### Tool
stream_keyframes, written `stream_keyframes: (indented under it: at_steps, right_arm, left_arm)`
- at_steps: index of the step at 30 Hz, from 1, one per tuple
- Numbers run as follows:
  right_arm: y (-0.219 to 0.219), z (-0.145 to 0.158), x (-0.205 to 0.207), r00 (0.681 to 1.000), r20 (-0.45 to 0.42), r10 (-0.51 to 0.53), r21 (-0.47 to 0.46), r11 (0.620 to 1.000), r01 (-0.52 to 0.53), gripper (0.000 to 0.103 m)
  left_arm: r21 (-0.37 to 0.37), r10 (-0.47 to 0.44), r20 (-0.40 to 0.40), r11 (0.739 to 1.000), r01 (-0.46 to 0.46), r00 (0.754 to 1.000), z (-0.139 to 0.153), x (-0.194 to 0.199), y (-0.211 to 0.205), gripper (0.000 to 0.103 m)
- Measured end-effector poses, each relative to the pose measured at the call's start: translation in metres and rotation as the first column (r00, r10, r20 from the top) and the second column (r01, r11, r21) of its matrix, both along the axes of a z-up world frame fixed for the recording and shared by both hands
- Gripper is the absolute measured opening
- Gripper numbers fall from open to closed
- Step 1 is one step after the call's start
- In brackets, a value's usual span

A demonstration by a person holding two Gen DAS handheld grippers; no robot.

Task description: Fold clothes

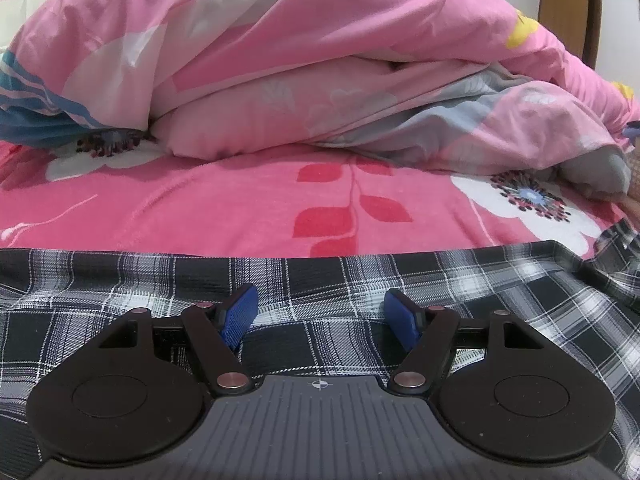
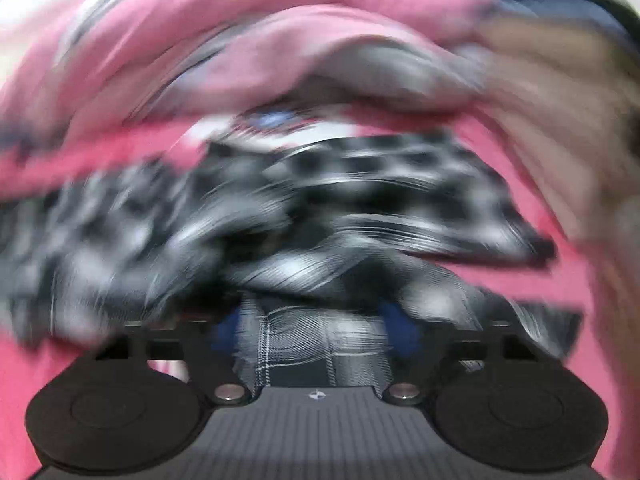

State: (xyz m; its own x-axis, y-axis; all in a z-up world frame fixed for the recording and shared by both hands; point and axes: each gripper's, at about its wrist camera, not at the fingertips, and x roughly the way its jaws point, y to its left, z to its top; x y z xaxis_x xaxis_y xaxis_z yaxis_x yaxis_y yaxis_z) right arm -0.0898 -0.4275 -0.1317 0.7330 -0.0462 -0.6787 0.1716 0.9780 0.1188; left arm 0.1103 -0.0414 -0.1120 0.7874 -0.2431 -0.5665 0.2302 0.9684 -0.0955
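Pink floral bedding covers the bed [image 1: 224,204] in the left wrist view, with a rumpled pink and grey flowered duvet [image 1: 320,64] heaped along its far side and a sliver of brown wooden headboard [image 1: 568,4] at the far right corner. Spread flat across the near edge of the bed lies the black and white plaid cotton garment [image 1: 340,276], its straight far hem running left to right, so its long axis seems to run across the bed instead of toward the duvet. Over that cloth hangs the left gripper [image 1: 320,316], blue pads [image 1: 239,320] spread wide with nothing between them. Heavy motion blur smears the right wrist view, yet the same plaid garment shows bunched and rising in front of the right gripper [image 2: 316,336], and a strip of plaid sits between its blue fingers [image 2: 394,330]; they appear pinched on it, though the blur leaves some doubt. By my judgement a fold is in hand, the right side carrying an edge over the flat part. Next, the left claw likely needs to pin or grip the near cloth so the fold lands square.
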Motion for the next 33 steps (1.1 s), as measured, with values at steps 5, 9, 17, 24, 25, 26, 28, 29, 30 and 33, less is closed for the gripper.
stream_keyframes:
  at_steps: [5,9,17,24,25,26,28,29,30,33]
  right_arm:
    - [-0.004,0.019,-0.029,0.993,0.101,-0.067,0.246,0.968,0.040,0.009]
    - [0.048,0.057,-0.058,0.928,0.320,0.193,0.367,0.878,-0.309,0.009]
    - [0.194,0.072,-0.047,0.666,0.412,0.622,0.382,0.546,-0.746,0.014]
    - [0.248,0.059,-0.057,0.606,0.243,0.757,0.274,0.546,-0.792,0.064]
    - [0.239,0.062,-0.060,0.610,0.264,0.747,0.273,0.549,-0.790,0.065]
    - [0.230,0.065,-0.062,0.614,0.285,0.736,0.271,0.552,-0.788,0.065]
    - [0.206,0.072,-0.066,0.636,0.340,0.692,0.282,0.570,-0.772,0.067]
    - [0.184,0.074,-0.065,0.677,0.382,0.630,0.314,0.600,-0.736,0.068]
    - [0.161,0.075,-0.062,0.725,0.410,0.554,0.353,0.636,-0.686,0.069]
    - [0.083,0.056,-0.056,0.912,0.350,0.216,0.435,0.824,-0.362,0.069]
  left_arm:
    - [-0.016,0.000,-0.001,1.000,0.000,1.000,0.000,0.000,0.002,0.070]
    - [-0.019,0.000,-0.002,1.000,-0.001,1.000,0.000,0.000,0.003,0.070]
    - [-0.040,0.001,-0.003,0.999,-0.001,1.000,0.000,0.000,0.005,0.070]
    - [-0.047,0.000,-0.003,0.999,0.000,1.000,0.000,0.000,0.005,0.070]
    - [-0.046,0.000,-0.003,0.999,0.000,1.000,0.000,0.000,0.005,0.070]
    - [-0.046,0.000,-0.003,0.999,0.000,1.000,0.000,0.000,0.005,0.070]
    - [-0.045,0.000,-0.004,0.999,0.000,1.000,0.000,0.000,0.005,0.070]
    - [-0.044,-0.001,-0.004,0.999,0.000,1.000,0.001,0.000,0.005,0.070]
    - [-0.043,-0.001,-0.004,0.999,0.001,1.000,0.001,0.000,0.005,0.070]
    - [-0.041,-0.001,-0.004,0.999,0.001,1.000,0.001,0.000,0.005,0.070]
